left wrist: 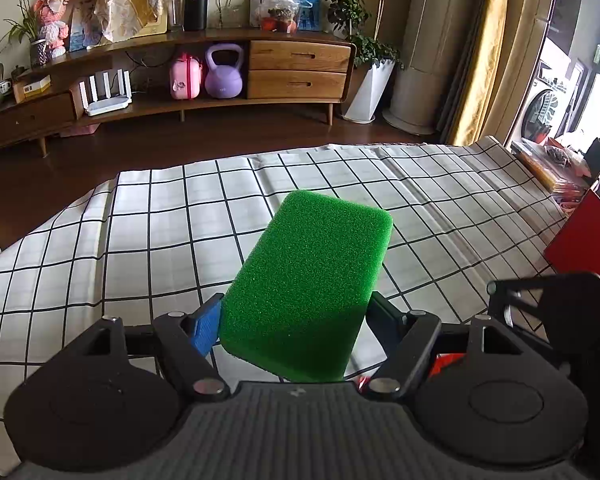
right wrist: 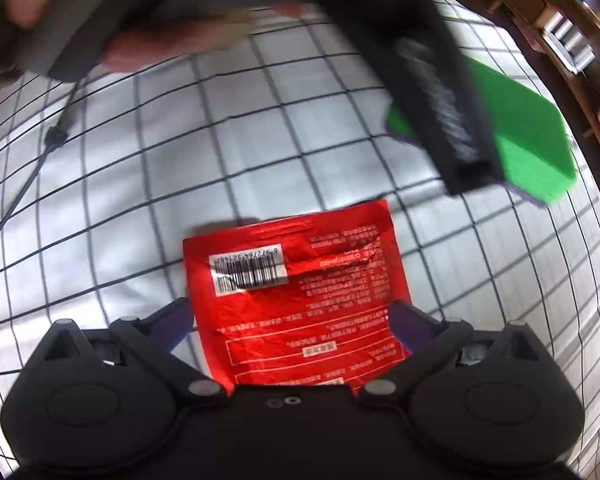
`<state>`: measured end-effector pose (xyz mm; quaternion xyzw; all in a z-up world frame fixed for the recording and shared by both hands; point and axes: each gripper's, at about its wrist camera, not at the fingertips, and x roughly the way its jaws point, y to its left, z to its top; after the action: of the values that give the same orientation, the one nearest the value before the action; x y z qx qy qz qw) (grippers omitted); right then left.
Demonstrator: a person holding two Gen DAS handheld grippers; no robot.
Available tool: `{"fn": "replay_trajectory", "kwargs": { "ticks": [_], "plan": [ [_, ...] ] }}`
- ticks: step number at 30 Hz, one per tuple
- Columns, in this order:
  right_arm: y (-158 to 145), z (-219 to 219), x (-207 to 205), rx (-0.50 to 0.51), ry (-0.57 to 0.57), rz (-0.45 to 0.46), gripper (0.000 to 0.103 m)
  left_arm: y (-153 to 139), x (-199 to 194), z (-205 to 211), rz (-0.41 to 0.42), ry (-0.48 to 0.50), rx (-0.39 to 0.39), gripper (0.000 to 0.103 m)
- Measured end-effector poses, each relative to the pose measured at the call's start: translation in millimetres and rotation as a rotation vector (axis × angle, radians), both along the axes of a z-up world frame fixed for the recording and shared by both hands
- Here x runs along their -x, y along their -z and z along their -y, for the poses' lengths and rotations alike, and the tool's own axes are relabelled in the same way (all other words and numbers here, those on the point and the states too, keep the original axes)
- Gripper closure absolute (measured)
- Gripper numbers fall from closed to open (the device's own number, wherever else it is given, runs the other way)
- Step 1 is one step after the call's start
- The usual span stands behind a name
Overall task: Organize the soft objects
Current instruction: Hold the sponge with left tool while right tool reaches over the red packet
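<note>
**Sponge gripped on left, red packet between open right jaws**

Checked cloth (left wrist: 140, 240) covers the table in both views. Only the left wrist cam shows the room behind: wood sideboard (left wrist: 220, 80) w/ purple kettlebell (left wrist: 223, 74) and pink case (left wrist: 185, 77). Only the right wrist cam shows the person's hand (right wrist: 120, 12) on the other gripper's handle (blurred).

Green sponge (left wrist: 308, 280): held clear above the cloth, left gripper (left wrist: 294, 322) pads pressing its two sides at its near end, jaws abt mid-width. The right cam sees it too, partly behind that gripper's body.

Red foil packet (right wrist: 296, 296), barcode side up, lies on the cloth. Right gripper (right wrist: 292, 320) points steeply down over it, jaws spread wide, fingers either side of the packet; no clamp visible.
</note>
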<state>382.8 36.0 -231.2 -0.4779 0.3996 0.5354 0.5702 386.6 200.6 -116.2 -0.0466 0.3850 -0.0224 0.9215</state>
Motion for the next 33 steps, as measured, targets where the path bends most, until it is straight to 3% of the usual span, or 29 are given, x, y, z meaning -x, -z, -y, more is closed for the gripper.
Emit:
{"fn": "replay_trajectory", "kwargs": {
  "ticks": [13,16,19,25,26,27,28,29,30,33],
  "plan": [
    [-3.7,24.3,-18.9,-0.064,0.076,-0.048,0.000,-0.1,-0.4,1.3,-0.001,-0.003,0.006,0.028],
    [0.0,29.6,-30.1,-0.085,0.090,-0.049,0.004,0.2,0.5,2.8,0.000,0.000,0.006,0.028],
    [-4.1,35.9,-28.3,-0.109,0.094,-0.038,0.018,0.3,0.0,3.8,-0.002,-0.002,0.008,0.028],
    [-12.5,42.2,-27.9,-0.118,0.095,-0.029,0.028,-0.7,0.4,7.1,-0.003,0.003,0.002,0.028],
    [-13.3,41.7,-27.5,-0.116,0.096,-0.030,0.033,-0.8,0.6,7.2,-0.002,0.002,0.002,0.028],
    [-14.8,42.0,-26.7,-0.118,0.090,-0.030,0.048,-1.1,0.9,7.4,-0.002,0.001,0.004,0.028],
    [-17.2,43.0,-25.0,-0.124,0.084,-0.033,0.054,-1.0,1.1,7.5,-0.002,0.000,0.005,0.028],
    [-18.6,43.8,-24.6,-0.131,0.089,-0.016,0.069,-0.8,1.3,7.8,-0.003,0.000,0.005,0.028],
    [-22.0,43.6,-26.2,-0.145,0.101,-0.017,0.077,-0.5,1.4,8.2,-0.004,0.000,0.004,0.028],
    [-25.8,44.7,-23.1,-0.148,0.094,-0.016,0.078,-0.5,2.2,8.6,-0.006,-0.001,0.003,0.028]
  ]
}}
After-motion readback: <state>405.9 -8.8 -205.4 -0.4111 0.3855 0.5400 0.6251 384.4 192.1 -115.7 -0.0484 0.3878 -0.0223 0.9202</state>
